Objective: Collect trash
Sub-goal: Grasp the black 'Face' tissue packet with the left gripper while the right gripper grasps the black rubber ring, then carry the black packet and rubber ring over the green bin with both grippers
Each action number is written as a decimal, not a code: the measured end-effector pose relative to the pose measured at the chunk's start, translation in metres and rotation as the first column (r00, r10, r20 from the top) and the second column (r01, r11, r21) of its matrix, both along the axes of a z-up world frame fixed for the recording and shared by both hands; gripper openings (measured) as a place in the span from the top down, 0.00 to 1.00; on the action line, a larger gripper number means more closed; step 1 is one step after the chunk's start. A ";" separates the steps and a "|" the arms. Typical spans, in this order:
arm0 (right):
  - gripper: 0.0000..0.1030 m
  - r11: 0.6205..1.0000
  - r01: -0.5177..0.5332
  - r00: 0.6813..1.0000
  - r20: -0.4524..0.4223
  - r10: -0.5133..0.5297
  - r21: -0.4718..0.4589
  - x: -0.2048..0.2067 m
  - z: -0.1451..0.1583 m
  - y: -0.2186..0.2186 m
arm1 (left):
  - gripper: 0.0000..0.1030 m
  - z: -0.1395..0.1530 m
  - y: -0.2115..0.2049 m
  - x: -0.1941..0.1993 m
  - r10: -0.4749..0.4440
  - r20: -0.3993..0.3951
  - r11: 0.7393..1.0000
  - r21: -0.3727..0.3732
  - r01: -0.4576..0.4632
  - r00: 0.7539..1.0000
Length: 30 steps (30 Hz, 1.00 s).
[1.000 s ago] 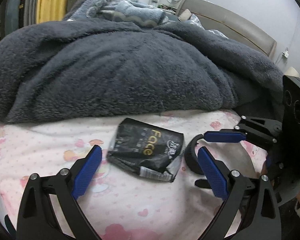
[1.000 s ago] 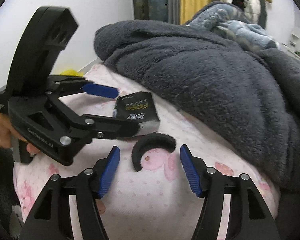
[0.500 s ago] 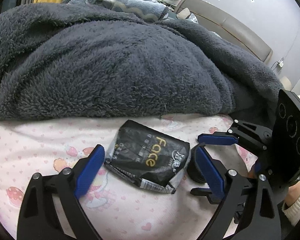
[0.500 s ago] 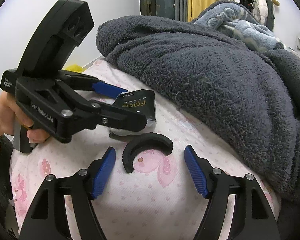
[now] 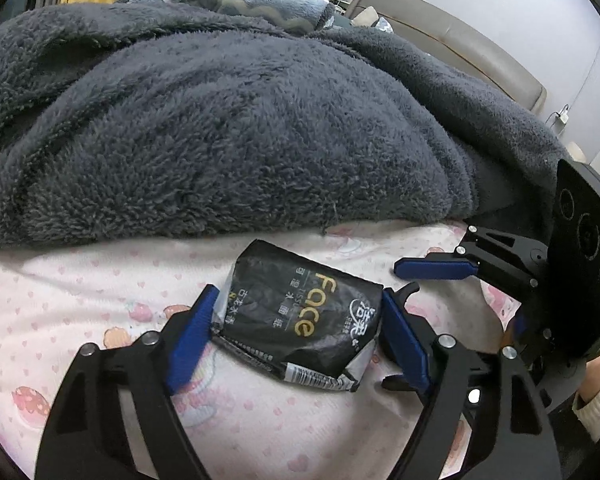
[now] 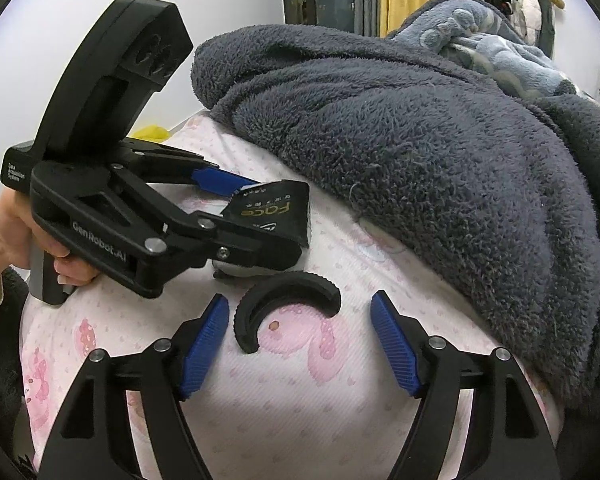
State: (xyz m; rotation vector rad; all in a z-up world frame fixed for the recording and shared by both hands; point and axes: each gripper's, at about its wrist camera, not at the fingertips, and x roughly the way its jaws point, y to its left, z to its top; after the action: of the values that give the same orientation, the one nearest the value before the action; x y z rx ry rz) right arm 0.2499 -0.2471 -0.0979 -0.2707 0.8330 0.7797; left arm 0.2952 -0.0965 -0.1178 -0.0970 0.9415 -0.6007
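The black tissue packet [image 5: 300, 320] lay on the pink-printed bed sheet [image 5: 80, 292], just below the grey fleece blanket [image 5: 220, 140]. It looked light, soft and crinkly, best pinched across its short sides. The left hand-held gripper [image 5: 296, 336] was closing around it, pads at its edges (contact uncertain). The right hand-held gripper [image 6: 300, 344] was opening, empty, around a black curved piece [image 6: 284, 300]. Gold lettering read "Face"; the left tool's body read "GenRobot.AI".
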 end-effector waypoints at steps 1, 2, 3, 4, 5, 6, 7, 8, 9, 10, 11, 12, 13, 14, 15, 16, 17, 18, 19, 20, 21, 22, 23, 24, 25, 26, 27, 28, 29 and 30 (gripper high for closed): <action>0.28 1.000 -0.002 1.000 -0.003 0.002 0.002 0.000 -0.001 0.000 | 0.22 0.000 0.000 0.000 -0.001 0.000 1.000 -0.001 0.001 1.000; 0.28 1.000 -0.004 1.000 -0.007 0.004 0.004 0.001 -0.001 -0.001 | 0.23 0.000 0.000 0.001 0.000 0.000 1.000 -0.005 0.000 1.000; 0.28 1.000 -0.004 1.000 -0.008 0.004 0.005 0.002 -0.001 0.000 | 0.24 0.001 0.001 0.000 0.001 0.000 1.000 -0.010 -0.001 1.000; 0.28 1.000 -0.005 1.000 -0.006 0.005 0.006 0.001 -0.001 -0.001 | 0.24 0.001 0.002 0.000 0.003 0.001 1.000 -0.014 -0.003 1.000; 0.28 1.000 -0.005 1.000 -0.001 0.005 0.006 0.001 0.000 -0.001 | 0.25 0.003 0.003 -0.001 0.006 0.006 1.000 -0.018 -0.005 1.000; 0.28 1.000 -0.003 1.000 0.004 0.003 0.004 0.001 0.000 0.000 | 0.25 0.005 0.004 -0.001 0.007 0.010 1.000 -0.018 -0.007 1.000; 0.30 1.000 -0.004 1.000 0.007 0.004 0.002 0.000 0.000 0.000 | 0.25 0.006 0.005 -0.002 0.011 0.017 1.000 -0.017 -0.011 1.000; 0.32 1.000 -0.007 1.000 0.008 0.007 0.000 0.000 0.000 0.001 | 0.25 0.009 0.007 -0.004 0.017 0.024 1.000 -0.015 -0.017 1.000; 0.36 1.000 -0.004 1.000 0.014 0.004 -0.005 0.000 0.001 0.002 | 0.25 0.010 0.009 -0.005 0.023 0.029 1.000 -0.015 -0.022 0.999; 0.37 1.000 -0.001 1.000 0.020 0.001 -0.009 0.000 0.001 0.002 | 0.25 0.012 0.011 -0.007 0.028 0.034 1.000 -0.015 -0.027 0.999; 0.38 1.000 0.002 1.000 0.025 -0.002 -0.011 0.000 0.002 0.003 | 0.25 0.014 0.015 -0.009 0.036 0.040 0.999 -0.014 -0.035 0.999; 0.39 1.000 0.004 1.000 0.028 -0.003 -0.013 0.000 0.002 0.004 | 0.25 0.016 0.018 -0.011 0.044 0.044 0.999 -0.013 -0.043 0.998; 0.41 1.000 0.004 1.000 0.026 -0.003 -0.014 0.001 0.002 0.005 | 0.25 0.018 0.022 -0.014 0.053 0.048 0.999 -0.012 -0.052 0.997; 0.42 1.000 0.004 1.000 0.019 -0.004 -0.021 0.001 0.001 0.007 | 0.25 0.020 0.025 -0.015 0.058 0.050 0.998 -0.010 -0.057 0.997; 0.45 1.000 0.004 1.000 0.016 -0.004 -0.025 0.002 0.000 0.008 | 0.25 0.022 0.029 -0.017 0.066 0.052 0.998 -0.005 -0.066 0.996; 0.48 1.000 0.003 1.000 0.013 -0.002 -0.029 0.002 0.000 0.010 | 0.25 0.023 0.032 -0.018 0.075 0.052 0.997 -0.001 -0.075 0.996; 0.50 0.999 0.001 1.000 0.011 -0.001 -0.035 0.001 -0.001 0.012 | 0.25 0.024 0.036 -0.020 0.087 0.051 0.996 0.004 -0.087 0.995; 0.54 0.999 0.004 1.000 0.012 -0.004 -0.040 0.001 0.000 0.013 | 0.25 0.025 0.040 -0.021 0.098 0.050 0.995 0.006 -0.098 0.994; 0.55 0.999 0.009 1.000 0.013 -0.009 -0.044 0.001 0.000 0.014 | 0.25 0.026 0.042 -0.022 0.107 0.051 0.994 0.007 -0.107 0.993; 0.55 0.999 0.015 1.000 0.015 -0.014 -0.047 0.000 0.001 0.014 | 0.25 0.028 0.046 -0.024 0.116 0.052 0.993 0.010 -0.117 0.992; 0.56 0.999 0.024 1.000 0.015 -0.024 -0.049 0.000 0.003 0.015 | 0.25 0.029 0.049 -0.025 0.120 0.056 0.993 0.016 -0.121 0.991; 0.57 0.998 0.034 0.999 0.015 -0.033 -0.050 0.000 0.004 0.016 | 0.25 0.031 0.052 -0.026 0.123 0.064 0.992 0.025 -0.124 0.990; 0.57 0.998 0.044 0.999 0.014 -0.043 -0.049 0.000 0.005 0.017 | 0.25 0.034 0.056 -0.029 0.129 0.076 0.991 0.033 -0.132 0.989; 0.57 0.998 0.051 0.999 0.015 -0.050 -0.045 0.000 0.007 0.018 | 0.25 0.037 0.061 -0.031 0.135 0.082 0.990 0.029 -0.138 0.987; 0.57 0.998 0.055 0.998 0.019 -0.055 -0.044 -0.001 0.010 0.020 | 0.25 0.040 0.065 -0.033 0.142 0.087 0.989 0.023 -0.145 0.986; 0.57 0.997 0.062 0.998 0.024 -0.061 -0.042 -0.003 0.012 0.022 | 0.25 0.043 0.070 -0.035 0.154 0.094 0.988 0.020 -0.156 0.984; 0.57 0.997 0.071 0.997 0.027 -0.070 -0.038 -0.004 0.015 0.025 | 0.25 0.046 0.075 -0.037 0.163 0.099 0.986 0.020 -0.166 0.982; 0.57 0.996 0.078 0.997 0.030 -0.077 -0.033 -0.004 0.018 0.028 | 0.25 0.047 0.080 -0.039 0.172 0.102 0.984 0.020 -0.175 0.980; 0.57 0.996 0.083 0.996 0.030 -0.082 -0.028 -0.005 0.020 0.030 | 0.25 0.050 0.085 -0.042 0.182 0.105 0.982 0.021 -0.185 0.978; 0.57 0.995 0.094 0.995 0.030 -0.094 -0.018 -0.005 0.023 0.033 | 0.25 0.051 0.090 -0.044 0.191 0.108 0.981 0.022 -0.194 0.976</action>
State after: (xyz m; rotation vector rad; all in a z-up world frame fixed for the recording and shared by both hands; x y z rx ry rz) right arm 0.2449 -0.2140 -0.0748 -0.2580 0.8209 0.6787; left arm 0.2510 -0.0065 -0.0664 -0.1243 0.8278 -0.4069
